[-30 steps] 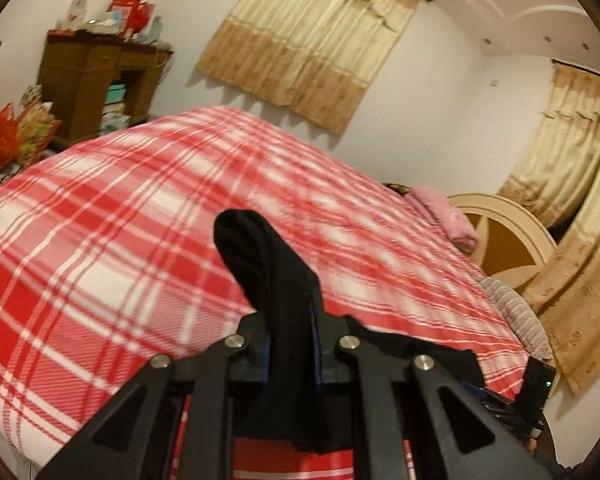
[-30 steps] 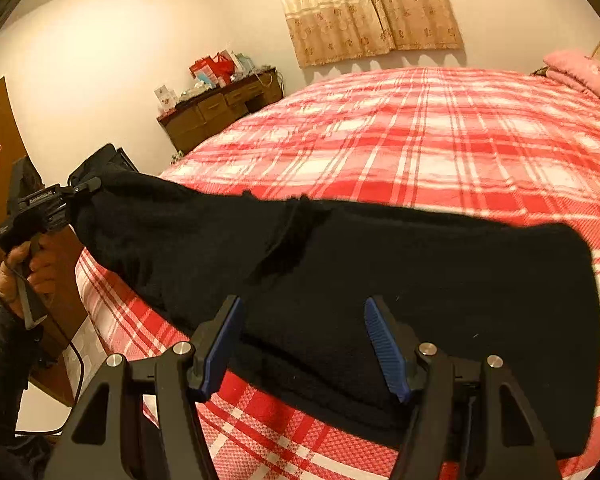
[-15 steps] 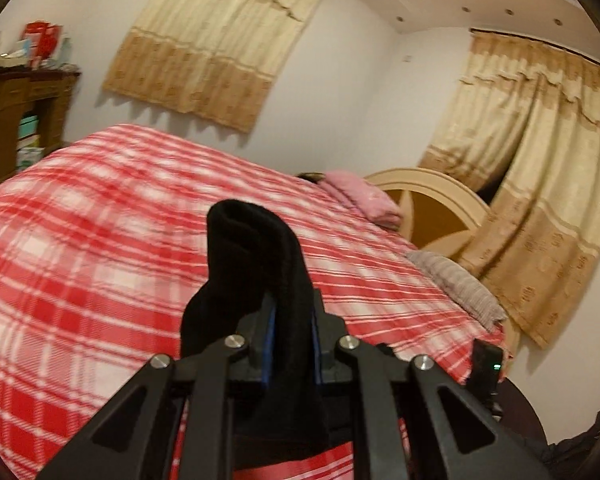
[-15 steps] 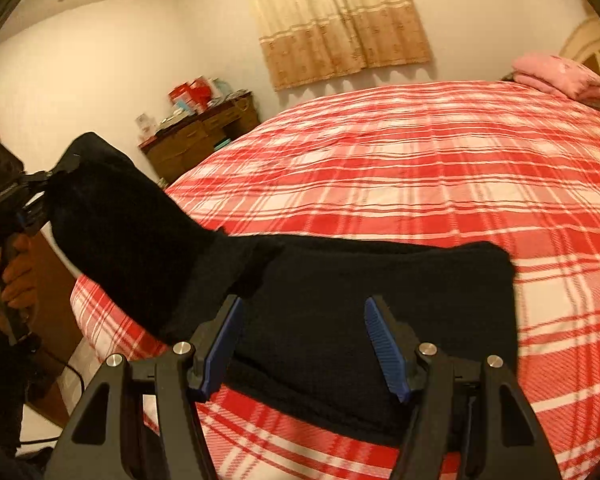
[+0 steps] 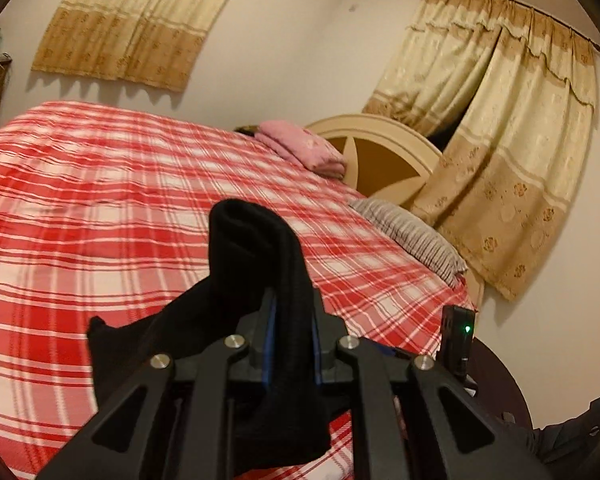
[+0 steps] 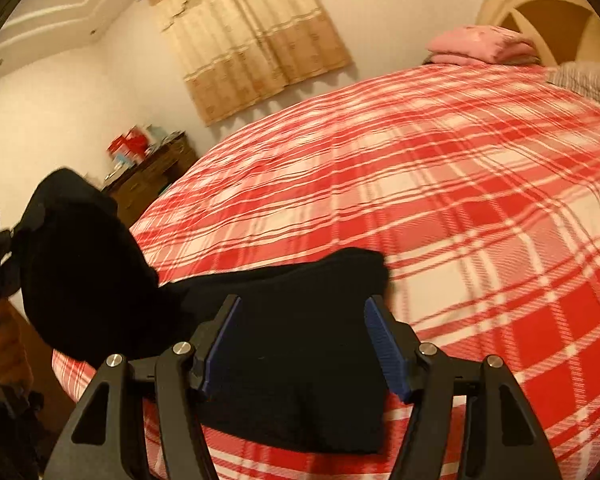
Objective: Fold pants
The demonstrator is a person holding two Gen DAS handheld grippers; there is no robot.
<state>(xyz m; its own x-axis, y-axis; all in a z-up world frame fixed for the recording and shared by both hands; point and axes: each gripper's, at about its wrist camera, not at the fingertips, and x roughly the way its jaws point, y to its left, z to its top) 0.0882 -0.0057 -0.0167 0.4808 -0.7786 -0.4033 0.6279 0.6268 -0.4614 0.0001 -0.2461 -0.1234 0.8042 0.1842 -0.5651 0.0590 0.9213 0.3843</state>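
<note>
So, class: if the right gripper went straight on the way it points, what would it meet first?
Probably the black pants lying just beyond the open right gripper, on the plaid bed; depth is unclear.

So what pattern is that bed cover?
The bed cover is a red and white plaid, clearest in the right wrist view.

The pants (image 6: 300, 360) lie on the near edge of the bed (image 6: 460, 200), one end lifted off it toward the left in the left gripper (image 5: 290, 336), which is clamped on the cloth. The right gripper (image 6: 304, 344) hangs over the part resting on the bed, its jaws standing apart on either side of it. At the far end of the bed a folded blanket (image 5: 304, 148) lies before the headboard (image 5: 384, 148), with a pillow (image 5: 412, 236) nearer, to its right. A cabinet (image 6: 152, 176) stands beyond the bed's left side, under a curtain (image 6: 252, 40). Another curtain (image 5: 500, 140) hangs right of the headboard.
</note>
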